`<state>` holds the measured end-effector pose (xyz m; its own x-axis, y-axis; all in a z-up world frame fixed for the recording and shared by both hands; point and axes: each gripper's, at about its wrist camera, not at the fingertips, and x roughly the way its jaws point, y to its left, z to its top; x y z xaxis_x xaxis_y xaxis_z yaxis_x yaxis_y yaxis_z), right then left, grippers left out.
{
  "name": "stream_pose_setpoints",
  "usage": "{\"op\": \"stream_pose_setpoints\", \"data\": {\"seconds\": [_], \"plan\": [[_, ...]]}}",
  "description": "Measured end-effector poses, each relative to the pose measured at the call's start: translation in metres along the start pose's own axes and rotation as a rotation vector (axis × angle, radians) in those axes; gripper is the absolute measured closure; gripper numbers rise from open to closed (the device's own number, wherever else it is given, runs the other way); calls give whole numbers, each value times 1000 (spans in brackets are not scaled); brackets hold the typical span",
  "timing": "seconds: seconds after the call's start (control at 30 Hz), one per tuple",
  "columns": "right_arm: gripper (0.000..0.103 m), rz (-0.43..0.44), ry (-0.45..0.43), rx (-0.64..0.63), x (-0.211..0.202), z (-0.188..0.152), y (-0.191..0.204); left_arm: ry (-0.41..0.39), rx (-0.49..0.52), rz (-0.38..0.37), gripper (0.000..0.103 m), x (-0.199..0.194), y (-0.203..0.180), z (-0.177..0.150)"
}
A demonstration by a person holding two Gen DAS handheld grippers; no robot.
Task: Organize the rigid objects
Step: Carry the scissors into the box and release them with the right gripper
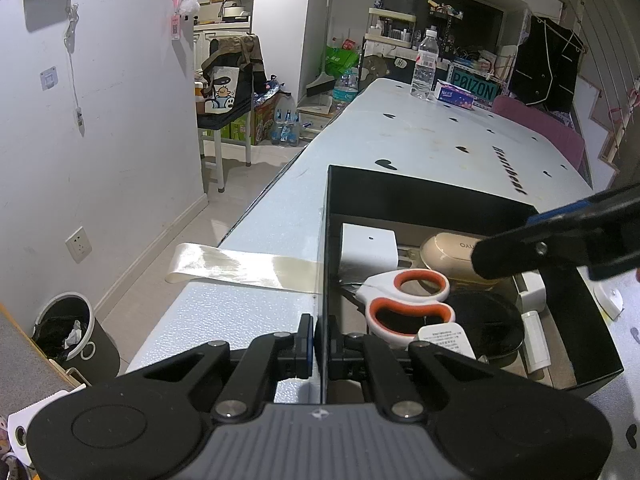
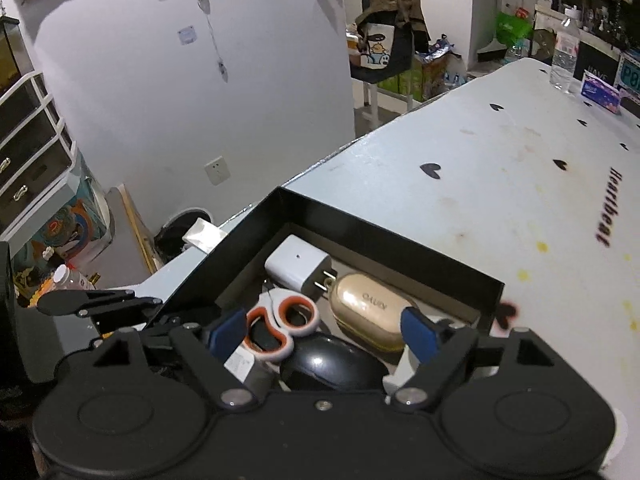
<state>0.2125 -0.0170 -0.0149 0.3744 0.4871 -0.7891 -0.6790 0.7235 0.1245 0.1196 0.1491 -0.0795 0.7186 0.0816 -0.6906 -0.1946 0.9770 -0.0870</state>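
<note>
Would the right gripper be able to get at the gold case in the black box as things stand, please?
Probably yes. The right gripper hangs open just above the box, which has no lid on, and the gold case lies on top with nothing covering it; the scissors sit beside it.

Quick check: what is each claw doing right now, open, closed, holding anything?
Left claw: closed on the black box wall.
Right claw: open, empty, over the box.

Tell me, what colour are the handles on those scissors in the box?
White with orange lining the finger loops. The scissors show best in the left wrist view.
</note>
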Motion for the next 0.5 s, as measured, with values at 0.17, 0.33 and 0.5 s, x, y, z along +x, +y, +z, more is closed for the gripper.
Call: {"op": "stream_pose_setpoints", "data": {"seconds": [0.17,0.33,0.5], "plan": [[10,-46,8,20,-9,-4,4,0,1,0,98,0,0,0],[6,-90,18,80,-21,-8,3,0,1,0,98,0,0,0],[3,-143,1,130,-37,-15,2,0,0,0,98,0,0,0]]}}
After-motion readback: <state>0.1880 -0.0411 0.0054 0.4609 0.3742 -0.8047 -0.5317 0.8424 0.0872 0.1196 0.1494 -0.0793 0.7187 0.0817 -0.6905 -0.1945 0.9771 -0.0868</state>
